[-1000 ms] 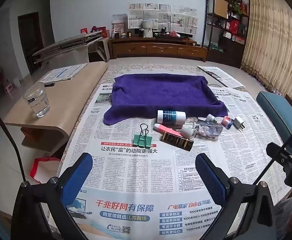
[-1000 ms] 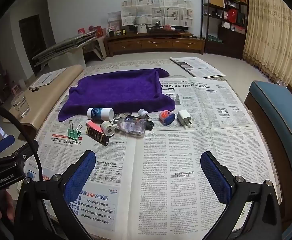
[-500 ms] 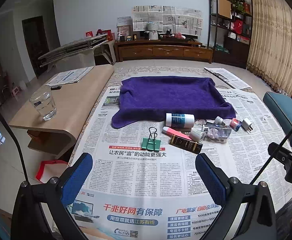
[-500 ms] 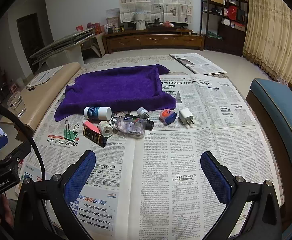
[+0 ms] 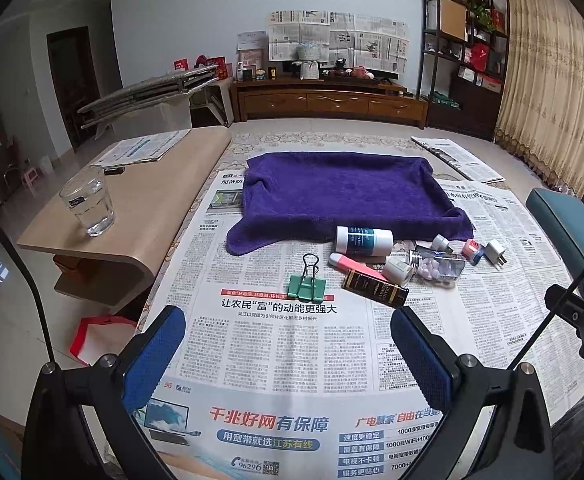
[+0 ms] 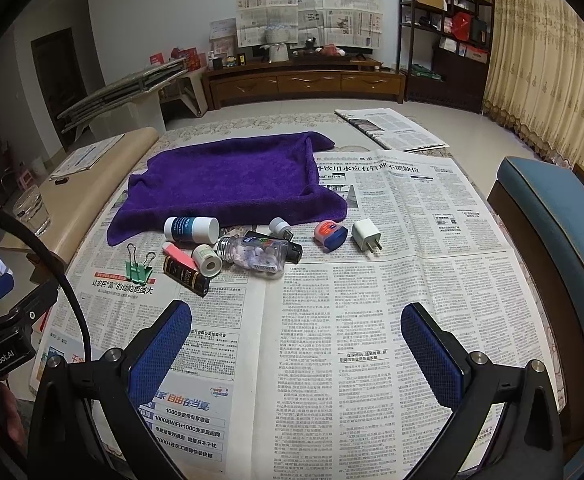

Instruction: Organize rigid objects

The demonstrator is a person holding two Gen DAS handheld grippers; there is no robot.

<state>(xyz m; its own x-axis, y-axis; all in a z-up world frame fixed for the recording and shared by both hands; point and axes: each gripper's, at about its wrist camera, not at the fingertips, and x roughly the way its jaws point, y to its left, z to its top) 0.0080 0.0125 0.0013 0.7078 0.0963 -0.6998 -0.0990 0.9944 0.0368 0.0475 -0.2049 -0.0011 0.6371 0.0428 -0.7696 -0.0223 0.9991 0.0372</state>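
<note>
Newspaper sheets [image 5: 283,344], Chinese print, covered the surface; a red-and-black headline read 让农民"富"的动能更强大, and a lower advert read 千兆好网有保障, with 96296 beside a phone icon.

Purple terry towel [image 5: 344,196], rumpled, lay on the far part of the sheets; its near edge lay just behind the small items.

Left gripper [image 5: 287,356], 2 blue-padded fingers set wide apart, held nothing, above the print near the green clip. Right gripper [image 6: 296,356], likewise spread and bare, sat well short of the items; the neighbouring black housing in its view bore "GenRobot.AI".

Clear drinking glass [image 5: 87,204] stood upright on the beige side table [image 5: 151,200].

Small items, clustered on the sheets by the towel's near edge:
- White cylindrical bottle with dark teal label [image 5: 364,240], on its side, label unreadable.
- Clear plastic bottle of white tablets [image 6: 255,256], on its side.
- Black rectangular box with gold lettering [image 5: 374,288], lettering illegible.
- Green metal binder clip [image 5: 306,284], leftmost.
- Pink tube with white cap [image 5: 352,261], against the box.
- White plug charger [image 6: 366,234], rightmost.
- Small red-and-blue tin [image 6: 330,234], beside the charger.
- Small white roll [image 6: 207,260], against the tablet bottle.
</note>
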